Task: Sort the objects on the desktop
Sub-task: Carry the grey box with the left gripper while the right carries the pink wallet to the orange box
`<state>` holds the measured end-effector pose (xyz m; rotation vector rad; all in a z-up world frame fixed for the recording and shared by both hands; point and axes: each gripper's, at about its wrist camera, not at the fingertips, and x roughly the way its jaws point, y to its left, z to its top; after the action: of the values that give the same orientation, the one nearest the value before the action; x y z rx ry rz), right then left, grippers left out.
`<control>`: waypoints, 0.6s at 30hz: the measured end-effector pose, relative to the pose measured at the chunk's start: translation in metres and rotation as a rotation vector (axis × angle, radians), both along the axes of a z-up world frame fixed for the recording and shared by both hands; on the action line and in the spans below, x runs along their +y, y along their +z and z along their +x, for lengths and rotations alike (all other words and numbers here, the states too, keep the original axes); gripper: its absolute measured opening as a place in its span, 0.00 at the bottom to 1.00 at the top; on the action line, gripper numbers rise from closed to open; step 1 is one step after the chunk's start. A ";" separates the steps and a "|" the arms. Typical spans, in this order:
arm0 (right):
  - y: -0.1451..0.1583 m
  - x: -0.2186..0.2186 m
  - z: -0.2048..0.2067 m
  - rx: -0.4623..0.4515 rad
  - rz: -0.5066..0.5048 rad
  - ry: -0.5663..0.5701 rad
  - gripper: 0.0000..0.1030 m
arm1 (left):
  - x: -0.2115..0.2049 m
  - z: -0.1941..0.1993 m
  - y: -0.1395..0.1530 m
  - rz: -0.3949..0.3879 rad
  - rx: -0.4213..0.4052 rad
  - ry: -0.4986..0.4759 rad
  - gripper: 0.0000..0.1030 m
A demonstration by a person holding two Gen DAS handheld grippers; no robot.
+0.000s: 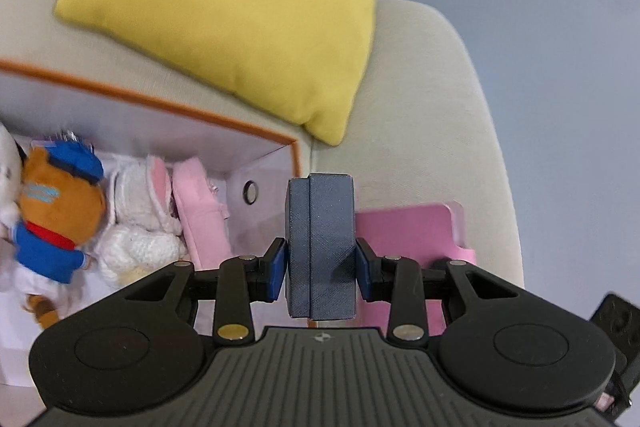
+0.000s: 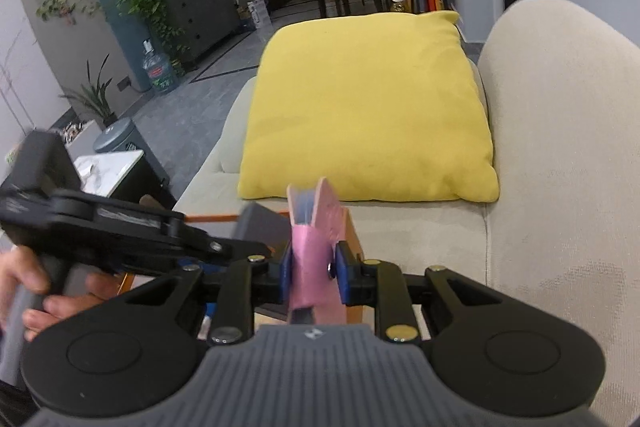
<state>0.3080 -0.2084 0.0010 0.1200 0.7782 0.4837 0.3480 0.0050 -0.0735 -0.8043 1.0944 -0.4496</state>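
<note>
Left wrist view shows our left gripper (image 1: 320, 259) with its fingers (image 1: 276, 269) clamped on a grey-blue case (image 1: 320, 247), upright between the pads. Left of the fingers, plush toys (image 1: 60, 211) lie in an orange-trimmed box (image 1: 168, 107); ahead sits a yellow cushion (image 1: 240, 19). Our right gripper (image 2: 312, 277) grips a pink folded pouch (image 2: 314, 259), with the cushion beyond it on the beige sofa (image 2: 560, 167)

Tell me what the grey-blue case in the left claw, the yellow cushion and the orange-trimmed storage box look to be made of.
Grey-blue case: probably textured faux leather or coated fabric; fine matte grain, crisp seam.
Yellow cushion: woven cloth, matte, soft dents and puffy corners.
Storage box: likely fabric-covered board; thin flat white walls, orange binding, metal-looking eyelet.
</note>
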 end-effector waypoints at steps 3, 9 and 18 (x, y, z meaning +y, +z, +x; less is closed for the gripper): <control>-0.007 -0.003 0.007 0.015 0.018 0.005 0.23 | 0.001 0.006 -0.015 0.033 0.022 0.021 0.38; -0.018 -0.003 0.017 0.022 0.016 0.000 0.22 | -0.013 0.010 -0.020 0.115 0.037 -0.009 0.38; -0.030 -0.010 0.018 0.045 0.021 -0.010 0.22 | -0.054 0.020 -0.029 0.373 0.062 -0.057 0.38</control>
<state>0.3257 -0.2186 -0.0288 0.1547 0.8161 0.4816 0.3684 -0.0486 -0.1026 -0.4614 1.2159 -0.2575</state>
